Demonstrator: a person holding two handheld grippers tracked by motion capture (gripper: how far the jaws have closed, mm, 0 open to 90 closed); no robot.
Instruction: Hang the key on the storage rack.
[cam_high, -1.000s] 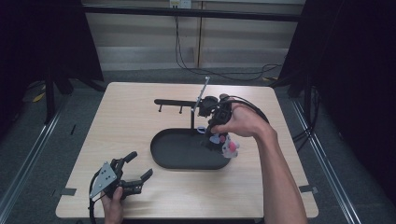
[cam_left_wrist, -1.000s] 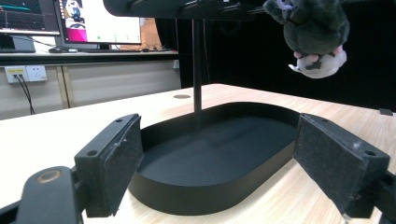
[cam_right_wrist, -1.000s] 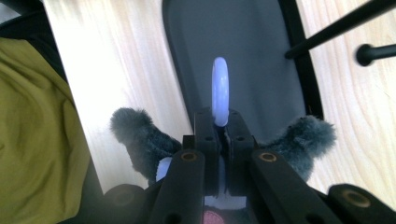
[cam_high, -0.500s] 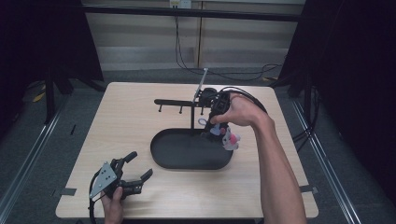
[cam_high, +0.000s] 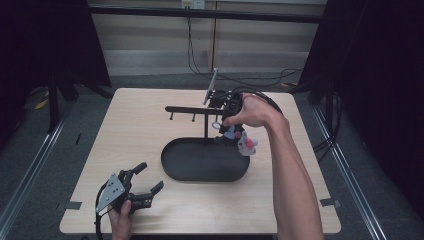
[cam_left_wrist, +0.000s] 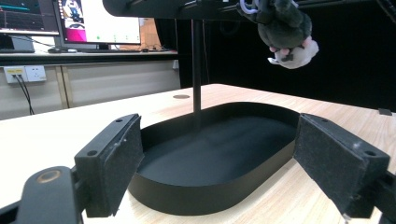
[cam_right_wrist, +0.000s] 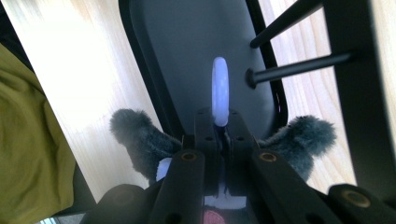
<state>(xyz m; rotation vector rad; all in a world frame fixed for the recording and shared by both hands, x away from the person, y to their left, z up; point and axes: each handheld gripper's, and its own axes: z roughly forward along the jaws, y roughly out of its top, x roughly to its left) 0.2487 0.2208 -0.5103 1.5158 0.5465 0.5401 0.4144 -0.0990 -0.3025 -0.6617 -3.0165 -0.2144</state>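
Observation:
My right gripper (cam_high: 220, 124) is shut on the white ring (cam_right_wrist: 220, 91) of a grey and white plush toy (cam_high: 244, 143), which hangs below it over the right end of the black oval tray (cam_high: 170, 156). In the right gripper view the ring stands just left of a black peg (cam_right_wrist: 299, 65) of the rack's bar (cam_high: 192, 109), apart from it, and the toy's grey ears (cam_right_wrist: 135, 135) stick out either side of the jaws. My left gripper (cam_high: 151, 176) rests open near the table's front left, holding nothing; its view shows the tray (cam_left_wrist: 210, 140), the post (cam_left_wrist: 197, 65) and the hanging toy (cam_left_wrist: 287, 35).
The rack's post rises from the tray's far side, and its bar carries several pegs reaching toward the person. A thin grey rod (cam_high: 212, 86) leans up behind the bar. Bare wooden table (cam_high: 130, 130) lies left of the tray.
My right hand has carried the plush toy away from the person and to the left, closer to the rack's bar and pegs. The left gripper has stayed put.

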